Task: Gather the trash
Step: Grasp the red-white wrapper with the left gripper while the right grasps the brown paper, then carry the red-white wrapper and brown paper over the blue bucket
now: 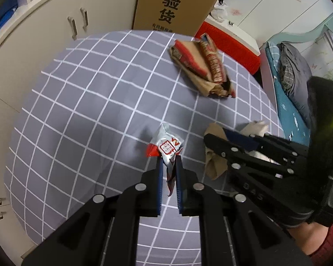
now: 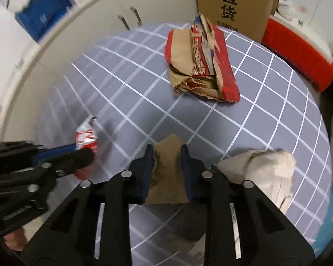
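Note:
My left gripper (image 1: 168, 166) is shut on a silver and red snack wrapper (image 1: 166, 148), held just above the grey checked tablecloth (image 1: 82, 110). My right gripper (image 2: 167, 153) is shut on a piece of brown paper (image 2: 167, 173). In the left wrist view the right gripper (image 1: 213, 137) holds that brown paper (image 1: 214, 166) to the right of the wrapper. In the right wrist view the left gripper (image 2: 86, 155) and its wrapper (image 2: 86, 136) are at the left. A crumpled red and brown paper bag (image 1: 202, 66) lies at the far side of the table; it also shows in the right wrist view (image 2: 199, 59).
A crumpled beige paper (image 2: 264, 175) lies on the table right of my right gripper. A tall cardboard box (image 1: 177, 4) and a red container (image 1: 230, 44) stand behind the table. White cabinets (image 1: 44, 40) are at the left and a bed (image 1: 293, 84) at the right.

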Tool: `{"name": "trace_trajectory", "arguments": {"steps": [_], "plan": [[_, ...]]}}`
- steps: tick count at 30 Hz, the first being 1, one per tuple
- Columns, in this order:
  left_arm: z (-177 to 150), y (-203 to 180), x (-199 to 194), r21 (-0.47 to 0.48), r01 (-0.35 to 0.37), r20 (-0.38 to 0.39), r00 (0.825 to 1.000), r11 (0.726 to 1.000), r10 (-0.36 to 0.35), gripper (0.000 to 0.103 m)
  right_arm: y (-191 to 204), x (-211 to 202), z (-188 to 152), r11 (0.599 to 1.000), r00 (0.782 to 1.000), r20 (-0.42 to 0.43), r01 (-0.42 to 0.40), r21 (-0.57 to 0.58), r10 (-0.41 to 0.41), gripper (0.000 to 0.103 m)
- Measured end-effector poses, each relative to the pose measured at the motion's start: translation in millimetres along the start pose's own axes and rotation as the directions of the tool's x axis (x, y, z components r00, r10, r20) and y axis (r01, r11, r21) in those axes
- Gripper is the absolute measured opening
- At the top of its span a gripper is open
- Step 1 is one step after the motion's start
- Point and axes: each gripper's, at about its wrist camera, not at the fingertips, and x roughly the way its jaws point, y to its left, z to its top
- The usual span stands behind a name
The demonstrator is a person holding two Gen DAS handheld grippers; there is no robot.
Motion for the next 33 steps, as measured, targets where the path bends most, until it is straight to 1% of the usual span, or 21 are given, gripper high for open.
{"name": "trace_trajectory", "arguments": {"steps": [1, 4, 6, 9, 13, 17, 21, 22, 24, 25, 27, 32, 33], "plan": [[-1, -5, -5, 0.004, 0.000, 0.007, 1.000, 1.000, 0.000, 0.010, -2, -6, -2, 1.000, 1.000, 0.008, -0.018, 0.018, 0.018, 0.021], [-1, -20, -18, 0.021, -0.001, 0.035, 0.999, 1.000, 0.000, 0.010, -11, -33, -9, 0.991, 0.994, 0.072, -0.092, 0.099, 0.085, 0.021], [-2, -33, -28, 0.029, 0.003, 0.057, 0.998, 1.000, -0.004, 0.010, -21, -55, -16, 0.977, 0.985, 0.119, -0.146, 0.154, 0.128, 0.021], [-2, -63, -46, 0.056, 0.022, 0.088, 0.996, 0.998, -0.027, 0.010, -31, -89, -23, 0.968, 0.972, 0.181, -0.180, 0.176, 0.147, 0.021], [-11, -115, -67, 0.139, 0.042, 0.125, 0.990, 0.989, -0.059, 0.010, -56, -138, -40, 0.960, 0.953, 0.268, -0.201, 0.196, 0.144, 0.021], [-26, -178, -73, 0.221, 0.061, 0.130, 0.987, 0.973, -0.091, 0.010, -97, -181, -75, 0.950, 0.939, 0.327, -0.191, 0.249, 0.103, 0.021], [-44, -246, -66, 0.295, 0.094, 0.092, 0.988, 0.951, -0.127, 0.010, -149, -218, -119, 0.927, 0.934, 0.357, -0.164, 0.338, 0.036, 0.021], [-51, -271, -62, 0.325, 0.108, 0.075, 0.987, 0.939, -0.140, 0.010, -166, -231, -135, 0.917, 0.931, 0.366, -0.155, 0.367, 0.010, 0.021], [-63, -301, -58, 0.362, 0.121, 0.058, 0.987, 0.924, -0.152, 0.010, -188, -247, -157, 0.904, 0.926, 0.376, -0.138, 0.404, -0.026, 0.021], [-71, -325, -54, 0.389, 0.133, 0.046, 0.985, 0.912, -0.164, 0.010, -204, -259, -173, 0.894, 0.923, 0.381, -0.126, 0.430, -0.054, 0.021], [-84, -356, -48, 0.427, 0.151, 0.025, 0.984, 0.892, -0.179, 0.010, -225, -274, -193, 0.879, 0.918, 0.385, -0.108, 0.465, -0.091, 0.021], [-107, -423, -35, 0.497, 0.188, -0.021, 0.979, 0.847, -0.205, 0.010, -275, -310, -246, 0.834, 0.903, 0.391, -0.074, 0.547, -0.176, 0.021], [-109, -431, -33, 0.505, 0.189, -0.023, 0.978, 0.842, -0.206, 0.010, -283, -315, -254, 0.827, 0.901, 0.391, -0.069, 0.558, -0.188, 0.021]]}}
